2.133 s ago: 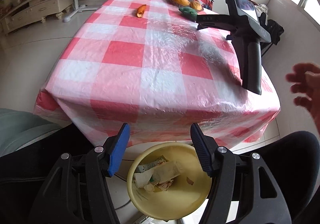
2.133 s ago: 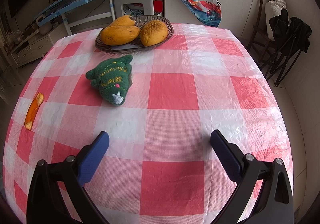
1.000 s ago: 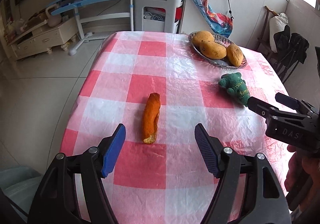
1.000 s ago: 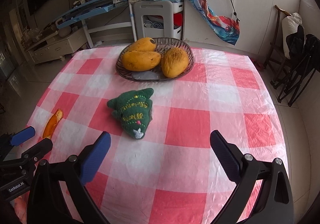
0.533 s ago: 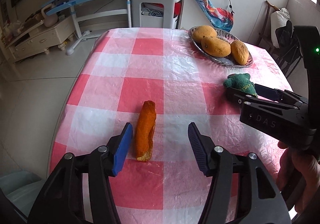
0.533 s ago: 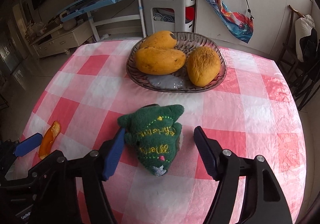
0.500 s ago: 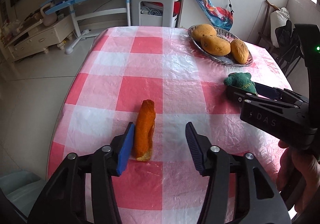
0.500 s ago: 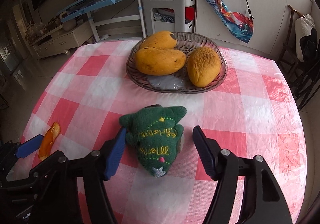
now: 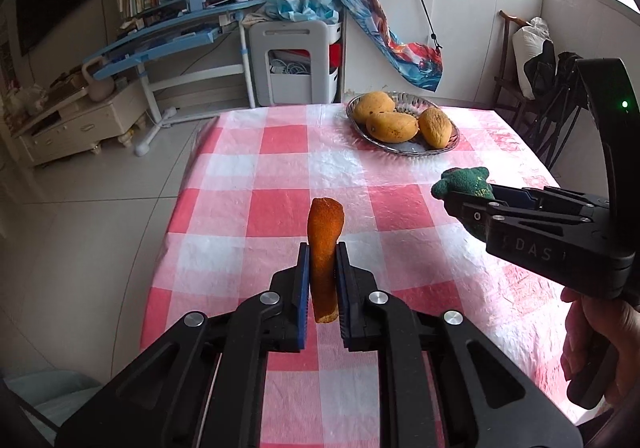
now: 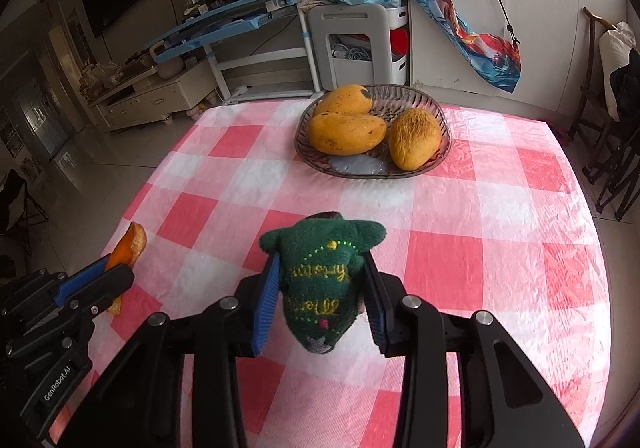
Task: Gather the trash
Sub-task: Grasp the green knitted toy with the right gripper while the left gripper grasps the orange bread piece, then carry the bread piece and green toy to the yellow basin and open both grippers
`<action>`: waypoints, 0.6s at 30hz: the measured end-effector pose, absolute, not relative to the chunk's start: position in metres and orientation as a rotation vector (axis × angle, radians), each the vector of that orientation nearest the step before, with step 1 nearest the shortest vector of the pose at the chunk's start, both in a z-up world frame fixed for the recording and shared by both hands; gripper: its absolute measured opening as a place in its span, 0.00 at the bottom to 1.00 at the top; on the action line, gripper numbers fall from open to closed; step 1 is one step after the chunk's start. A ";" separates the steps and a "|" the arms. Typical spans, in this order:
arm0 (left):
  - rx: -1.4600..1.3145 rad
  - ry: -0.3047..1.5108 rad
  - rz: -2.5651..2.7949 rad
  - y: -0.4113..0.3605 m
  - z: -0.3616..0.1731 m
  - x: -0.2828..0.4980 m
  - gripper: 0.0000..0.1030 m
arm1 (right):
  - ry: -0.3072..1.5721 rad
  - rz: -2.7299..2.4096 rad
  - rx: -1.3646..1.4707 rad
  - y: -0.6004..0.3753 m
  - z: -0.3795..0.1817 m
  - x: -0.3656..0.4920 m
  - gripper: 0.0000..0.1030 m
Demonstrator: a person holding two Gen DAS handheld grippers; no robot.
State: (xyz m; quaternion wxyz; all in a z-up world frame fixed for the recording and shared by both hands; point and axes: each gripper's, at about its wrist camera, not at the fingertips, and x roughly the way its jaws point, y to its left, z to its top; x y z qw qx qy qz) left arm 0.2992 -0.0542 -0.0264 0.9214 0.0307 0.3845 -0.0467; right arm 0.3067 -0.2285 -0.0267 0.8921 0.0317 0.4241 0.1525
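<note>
A long orange peel stands up between the blue pads of my left gripper, whose jaws are closing and press on it, lifted off the red-and-white checked tablecloth. A green knitted toy sits between the pads of my right gripper; its jaws are closing too and squeeze the toy's sides. The left wrist view shows the right gripper at the right with the green toy in its tips. The right wrist view shows the left gripper at the left with the peel.
A glass dish with three yellow mangoes stands at the table's far side. Beyond the table are a white stool, a blue desk and folding chairs on the right. A hand holds the right gripper's handle.
Both grippers closed from wide open: the left onto the orange peel, the right onto the green toy. Both items have risen off the tablecloth with the grippers.
</note>
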 end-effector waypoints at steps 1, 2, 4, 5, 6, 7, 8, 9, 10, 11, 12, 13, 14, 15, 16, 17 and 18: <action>0.068 0.780 -0.096 -0.054 -0.022 0.293 0.12 | 0.873 0.327 0.064 -0.228 -0.022 0.300 0.38; 0.076 0.770 -0.096 -0.054 -0.018 0.286 0.12 | 0.865 0.337 0.064 -0.228 -0.017 0.293 0.38; 0.078 0.758 -0.097 -0.053 -0.012 0.271 0.12 | 0.852 0.354 0.080 -0.229 -0.011 0.277 0.38; 0.073 0.759 -0.096 -0.051 -0.011 0.263 0.12 | 0.850 0.364 0.093 -0.230 -0.009 0.268 0.38; 0.062 0.763 -0.095 -0.048 -0.011 0.255 0.12 | 0.849 0.373 0.102 -0.230 -0.008 0.258 0.38; 0.046 0.770 -0.092 -0.045 -0.012 0.247 0.12 | 0.848 0.382 0.105 -0.228 -0.007 0.248 0.38; 0.031 0.779 -0.090 -0.041 -0.013 0.238 0.12 | 0.849 0.390 0.104 -0.227 -0.007 0.237 0.38; 0.023 0.787 -0.087 -0.038 -0.014 0.230 0.12 | 0.852 0.399 0.099 -0.225 -0.007 0.227 0.38; 0.016 0.795 -0.082 -0.035 -0.017 0.221 0.12 | 0.857 0.410 0.094 -0.222 -0.008 0.216 0.38; 0.006 0.804 -0.081 -0.032 -0.019 0.213 0.12 | 0.862 0.422 0.090 -0.220 -0.009 0.204 0.38; -0.002 0.811 -0.078 -0.029 -0.021 0.205 0.12 | 0.866 0.431 0.083 -0.217 -0.010 0.192 0.38; -0.005 0.816 -0.074 -0.026 -0.023 0.197 0.12 | 0.869 0.439 0.077 -0.215 -0.012 0.179 0.38; -0.008 0.821 -0.070 -0.024 -0.024 0.188 0.12 | 0.874 0.447 0.076 -0.213 -0.015 0.166 0.38; -0.011 0.827 -0.070 -0.022 -0.026 0.180 0.12 | 0.884 0.457 0.083 -0.213 -0.018 0.155 0.38; -0.012 0.831 -0.069 -0.021 -0.028 0.173 0.12 | 0.896 0.466 0.089 -0.213 -0.021 0.143 0.38; -0.011 0.833 -0.068 -0.020 -0.028 0.166 0.12 | 0.905 0.470 0.090 -0.213 -0.024 0.132 0.38; -0.010 0.835 -0.067 -0.018 -0.029 0.159 0.12 | 0.913 0.473 0.092 -0.212 -0.027 0.121 0.38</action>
